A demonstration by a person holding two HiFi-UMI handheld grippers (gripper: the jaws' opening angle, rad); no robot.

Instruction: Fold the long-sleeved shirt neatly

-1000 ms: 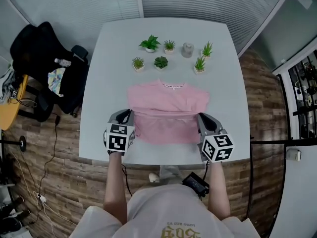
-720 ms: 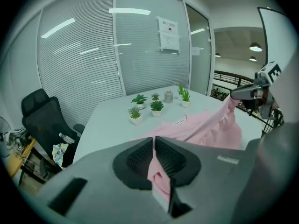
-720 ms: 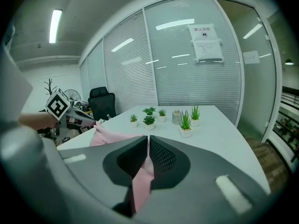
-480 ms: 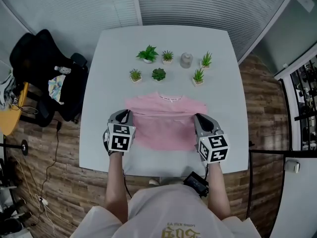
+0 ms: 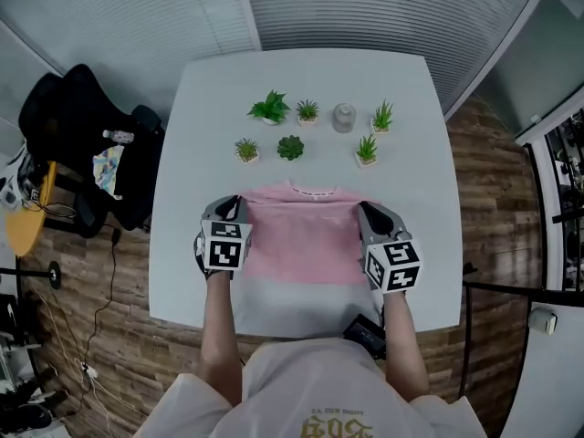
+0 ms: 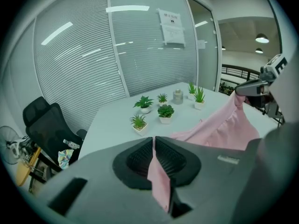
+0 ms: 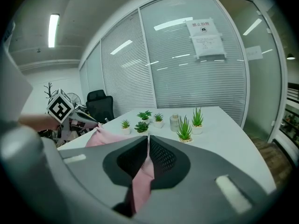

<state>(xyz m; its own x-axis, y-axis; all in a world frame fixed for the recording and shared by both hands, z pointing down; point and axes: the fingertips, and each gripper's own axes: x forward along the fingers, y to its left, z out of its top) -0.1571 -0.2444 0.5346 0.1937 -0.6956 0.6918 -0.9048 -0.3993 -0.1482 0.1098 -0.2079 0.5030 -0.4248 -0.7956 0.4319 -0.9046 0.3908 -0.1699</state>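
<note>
The pink long-sleeved shirt (image 5: 301, 240) lies on the near half of the white worktop (image 5: 196, 126), collar toward the small potted plants (image 5: 291, 147) and the small jar (image 5: 343, 117) farther back, its lower part doubled up over the rest. The left gripper (image 5: 237, 203) has its fingers (image 6: 135, 158) pressed together on a pinch of pink cloth at the shirt's left side. The right gripper (image 5: 363, 208) has its fingers (image 7: 161, 155) clamped the same way on the cloth at the right side, and the edge held between them runs across the shirt just short of the collar, raised off the worktop
</note>
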